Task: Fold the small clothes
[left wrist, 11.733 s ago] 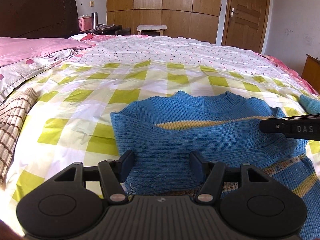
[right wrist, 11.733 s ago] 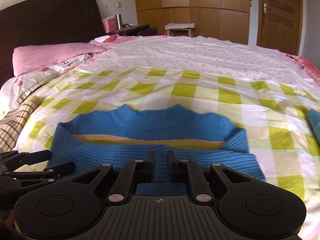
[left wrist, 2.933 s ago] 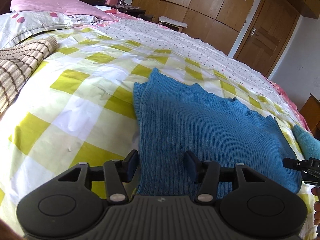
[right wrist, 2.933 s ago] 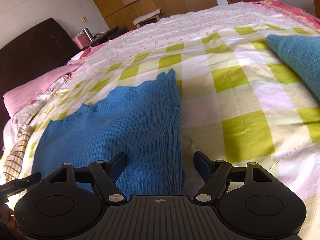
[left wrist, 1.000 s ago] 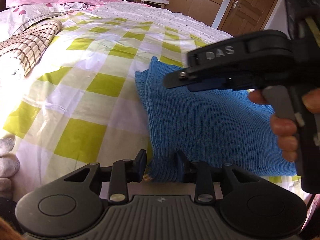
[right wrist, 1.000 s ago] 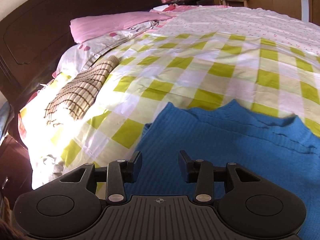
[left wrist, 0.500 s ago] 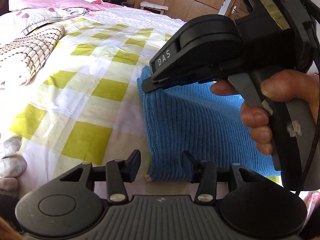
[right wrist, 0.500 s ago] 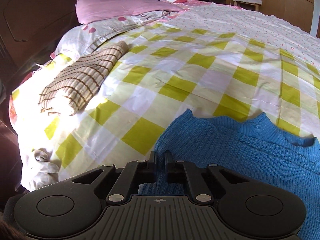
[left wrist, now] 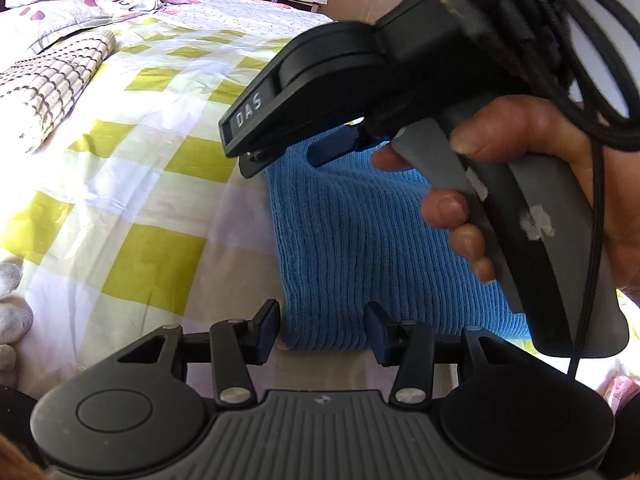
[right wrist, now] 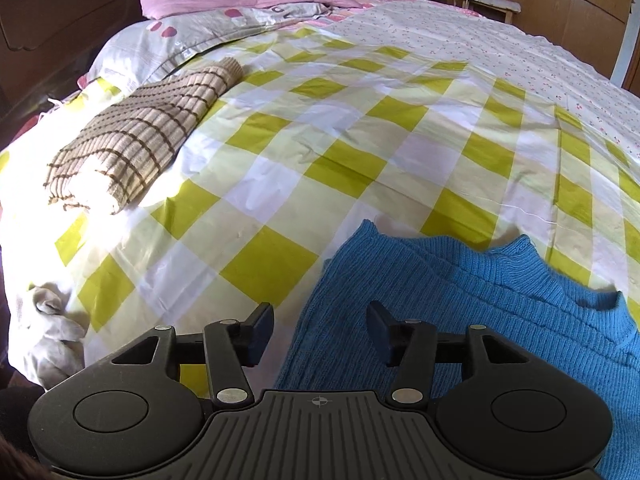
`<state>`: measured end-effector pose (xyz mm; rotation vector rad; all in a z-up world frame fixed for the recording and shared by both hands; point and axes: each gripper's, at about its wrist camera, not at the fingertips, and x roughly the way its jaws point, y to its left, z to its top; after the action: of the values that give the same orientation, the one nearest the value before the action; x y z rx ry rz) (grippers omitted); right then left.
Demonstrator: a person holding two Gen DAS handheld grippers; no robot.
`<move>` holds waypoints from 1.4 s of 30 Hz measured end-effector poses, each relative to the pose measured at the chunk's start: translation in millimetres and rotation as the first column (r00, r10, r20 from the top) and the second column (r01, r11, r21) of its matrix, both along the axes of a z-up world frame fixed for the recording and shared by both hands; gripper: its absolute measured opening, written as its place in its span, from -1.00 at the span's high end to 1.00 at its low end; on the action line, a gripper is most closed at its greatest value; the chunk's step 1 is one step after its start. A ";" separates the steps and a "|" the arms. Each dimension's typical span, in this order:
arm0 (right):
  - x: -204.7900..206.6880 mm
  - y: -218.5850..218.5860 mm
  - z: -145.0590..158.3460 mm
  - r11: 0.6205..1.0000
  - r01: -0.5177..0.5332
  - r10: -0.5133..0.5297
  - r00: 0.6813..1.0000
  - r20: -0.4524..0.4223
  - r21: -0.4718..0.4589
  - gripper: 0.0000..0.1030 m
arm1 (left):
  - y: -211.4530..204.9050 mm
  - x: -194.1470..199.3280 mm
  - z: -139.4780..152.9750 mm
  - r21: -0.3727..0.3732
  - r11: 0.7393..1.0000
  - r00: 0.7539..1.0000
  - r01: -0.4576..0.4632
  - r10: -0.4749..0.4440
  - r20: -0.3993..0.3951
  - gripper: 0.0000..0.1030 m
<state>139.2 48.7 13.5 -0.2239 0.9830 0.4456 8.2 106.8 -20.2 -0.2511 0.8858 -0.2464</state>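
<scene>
You had both the left gripper (left wrist: 322,330) and right gripper (right wrist: 320,330) spread wide, empty, straddling the folded blue sweater (right wrist: 460,304) edge at 6 o'clock; judged next: pinch, fold across.

White letters reading "DAS" are showing on the black side of the right claw (left wrist: 280,148).

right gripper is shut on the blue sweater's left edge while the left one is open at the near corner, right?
Not quite: the right gripper is open, as the right wrist view shows, with its jaws spread over the sweater edge. The left gripper is open at the near corner.
</scene>
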 end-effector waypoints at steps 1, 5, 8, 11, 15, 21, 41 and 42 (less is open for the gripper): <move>0.9 3.8 -4.7 1.000 -0.004 0.004 1.000 -0.002 -0.027 0.02 | -4.6 1.4 -0.4 0.006 1.000 1.000 0.002 -0.002 0.001 0.02; -0.6 12.9 -23.7 0.989 -0.026 0.034 0.998 0.055 -0.144 0.00 | -16.3 0.8 0.0 0.045 0.999 1.000 0.007 -0.008 0.017 0.02; -2.3 9.0 -25.2 0.990 -0.030 0.040 0.997 0.071 -0.140 0.07 | -28.1 -5.9 2.3 0.088 0.996 0.999 0.013 -0.016 0.030 0.00; -0.7 3.4 -22.8 0.990 -0.026 0.037 0.997 0.073 -0.139 0.34 | -35.6 -6.4 1.9 0.113 0.993 0.999 0.016 -0.020 0.031 -0.01; -0.1 -2.6 -17.9 0.993 -0.026 0.034 0.997 0.065 -0.115 0.55 | -41.0 -8.0 1.3 0.127 0.992 0.999 0.010 -0.014 0.031 -0.07; -2.2 -9.6 -12.1 0.997 -0.025 0.029 0.998 0.060 -0.069 0.67 | -50.2 -9.5 3.3 0.151 0.988 0.999 0.007 -0.013 0.039 -0.18; -16.3 -57.4 18.0 0.992 0.012 -0.020 0.998 0.059 0.129 0.74 | -85.8 -19.8 2.7 0.225 0.974 0.995 0.003 -0.027 0.101 -0.21; -16.5 -59.1 18.7 0.991 0.015 -0.023 0.998 0.057 0.136 0.74 | -87.4 -20.9 3.4 0.227 0.974 0.994 0.003 -0.028 0.105 -0.21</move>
<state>122.7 -10.4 32.2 -0.1049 0.8928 0.4838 -12.7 19.4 -16.9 -0.0184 0.8008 -0.1701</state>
